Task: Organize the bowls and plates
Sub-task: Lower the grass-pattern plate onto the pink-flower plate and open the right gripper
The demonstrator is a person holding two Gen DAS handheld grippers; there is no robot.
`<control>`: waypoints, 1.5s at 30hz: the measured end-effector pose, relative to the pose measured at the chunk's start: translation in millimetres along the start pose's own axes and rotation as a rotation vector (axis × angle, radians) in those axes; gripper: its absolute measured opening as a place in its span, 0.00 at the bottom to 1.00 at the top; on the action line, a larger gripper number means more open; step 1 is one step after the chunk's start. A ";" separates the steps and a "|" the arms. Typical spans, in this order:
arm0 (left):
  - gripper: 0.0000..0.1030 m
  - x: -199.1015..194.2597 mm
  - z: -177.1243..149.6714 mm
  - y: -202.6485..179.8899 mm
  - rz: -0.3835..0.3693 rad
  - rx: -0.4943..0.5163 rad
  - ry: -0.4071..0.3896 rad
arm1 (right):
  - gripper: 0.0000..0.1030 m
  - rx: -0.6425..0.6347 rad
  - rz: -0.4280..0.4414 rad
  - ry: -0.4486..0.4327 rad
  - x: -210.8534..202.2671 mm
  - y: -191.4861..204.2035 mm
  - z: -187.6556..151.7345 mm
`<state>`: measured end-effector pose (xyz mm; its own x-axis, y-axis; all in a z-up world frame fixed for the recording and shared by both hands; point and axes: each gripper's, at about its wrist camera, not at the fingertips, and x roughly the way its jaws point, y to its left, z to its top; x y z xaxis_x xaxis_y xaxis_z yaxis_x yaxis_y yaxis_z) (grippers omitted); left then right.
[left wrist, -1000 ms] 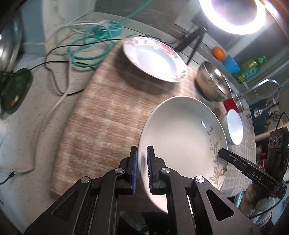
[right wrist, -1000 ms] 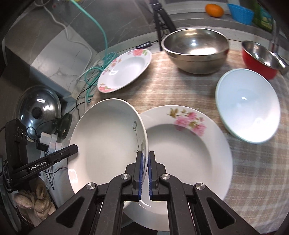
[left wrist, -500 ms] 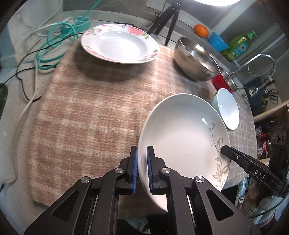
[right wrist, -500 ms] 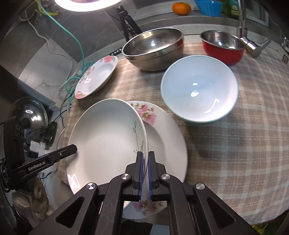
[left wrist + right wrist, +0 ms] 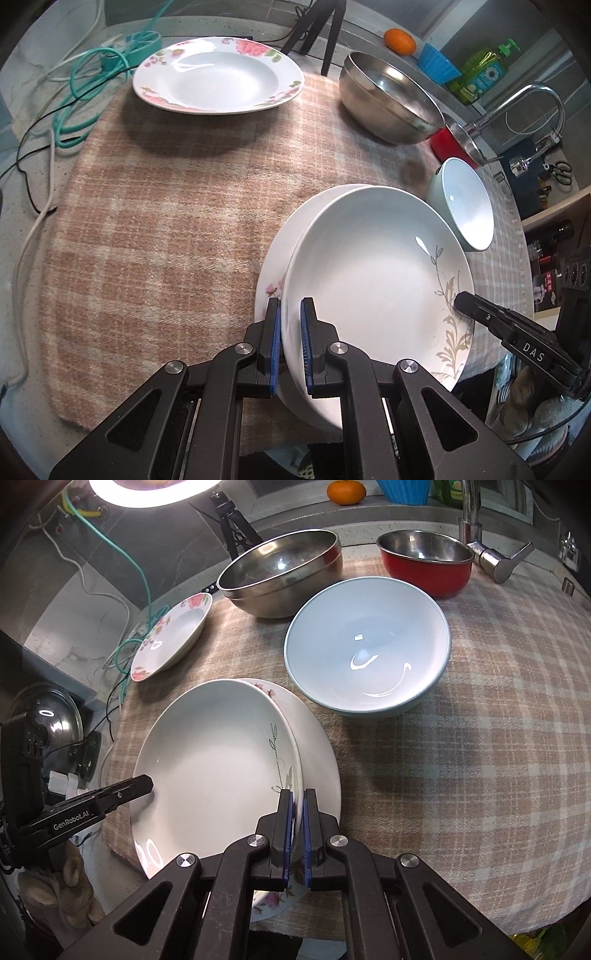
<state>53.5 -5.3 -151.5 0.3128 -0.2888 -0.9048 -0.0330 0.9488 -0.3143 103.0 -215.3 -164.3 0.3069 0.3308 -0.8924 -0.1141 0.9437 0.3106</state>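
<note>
Nearest us, our left tool [image 5: 290,347] and right tool [image 5: 297,834] each pinch opposite rims of the leaf-patterned plate [image 5: 376,284], which sits over a floral plate [image 5: 317,760] on the checked cloth [image 5: 166,229] of the table; just beyond stands a pale blue bowl [image 5: 369,653]; farther off, a steel bowl [image 5: 280,576], a red bowl [image 5: 428,568] and another floral plate [image 5: 218,79].

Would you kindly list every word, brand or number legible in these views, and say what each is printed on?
"DAS": on the side of the right tool, seen from the left wrist.
"GenRobot.AI": on the side of the left tool, seen from the right wrist.
Green soap bottle: its label is too blurred to read.
Red box at the right edge: print too small to read.
</note>
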 end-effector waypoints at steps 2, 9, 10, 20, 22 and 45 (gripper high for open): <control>0.08 0.6 0.0 -1.1 0.004 0.006 0.001 | 0.05 0.005 0.000 0.003 0.9 -2.2 -0.4; 0.08 3.0 1.1 -7.0 0.026 0.030 0.000 | 0.05 0.005 -0.010 0.017 7.3 -3.5 -1.6; 0.08 4.4 2.0 -9.4 0.031 0.034 0.000 | 0.05 0.003 -0.011 0.016 7.5 -3.0 -1.6; 0.08 7.1 3.9 -14.6 0.052 0.065 0.002 | 0.07 -0.028 -0.033 0.018 10.1 0.2 1.0; 0.08 7.4 4.2 -15.3 0.059 0.070 0.000 | 0.09 -0.047 -0.045 0.019 10.9 3.5 0.6; 0.14 9.2 4.6 -17.7 0.057 0.090 0.014 | 0.16 -0.092 -0.087 0.022 11.7 12.4 0.1</control>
<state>61.4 -24.2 -153.0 0.2997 -0.2350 -0.9246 0.0347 0.9712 -0.2356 105.3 -199.7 -170.8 0.2984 0.2461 -0.9222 -0.1746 0.9640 0.2007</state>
